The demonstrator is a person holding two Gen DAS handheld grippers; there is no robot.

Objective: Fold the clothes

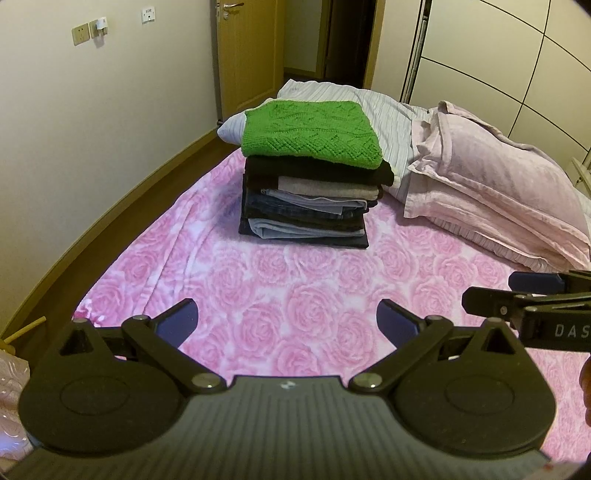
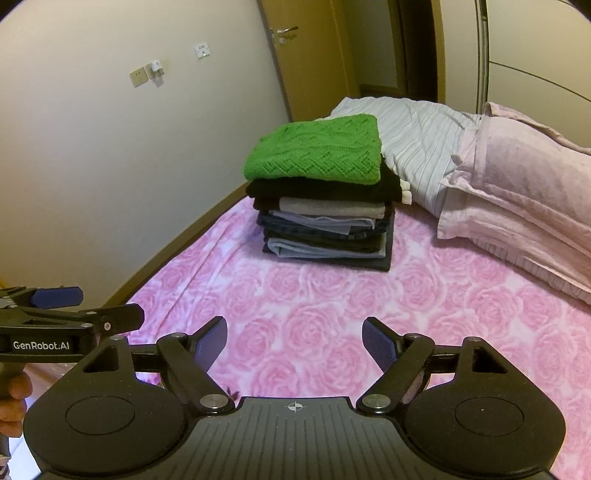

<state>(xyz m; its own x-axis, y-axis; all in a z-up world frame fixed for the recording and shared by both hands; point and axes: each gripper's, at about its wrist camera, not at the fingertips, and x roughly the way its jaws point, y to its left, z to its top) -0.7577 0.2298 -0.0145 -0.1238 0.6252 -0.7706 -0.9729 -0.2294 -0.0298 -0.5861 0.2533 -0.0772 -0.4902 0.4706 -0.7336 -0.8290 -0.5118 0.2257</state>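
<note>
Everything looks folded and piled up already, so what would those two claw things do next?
Probably just draw back. Both the left hand-held gripper and right hand-held gripper are open and empty over the bedspread, apart from the stack, and no unfolded garment is in view.

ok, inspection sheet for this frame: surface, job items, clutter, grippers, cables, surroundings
Surface: bed with pink rose-print blanket, flat, bare in the foreground.
Job's things: stack of folded clothes on the blanket, green knit sweater on top, dark and grey garments beneath; no unfolded garment seen.
Clutter: striped duvet behind the stack; pink pillows beside it on the right.
Grippers: left gripper open, holding nothing; right gripper open, holding nothing; both above the blanket, short of the stack.
Cables: nothing seen.
Surroundings: cream wall with sockets, wooden door ajar, wardrobe panels at right.
</note>
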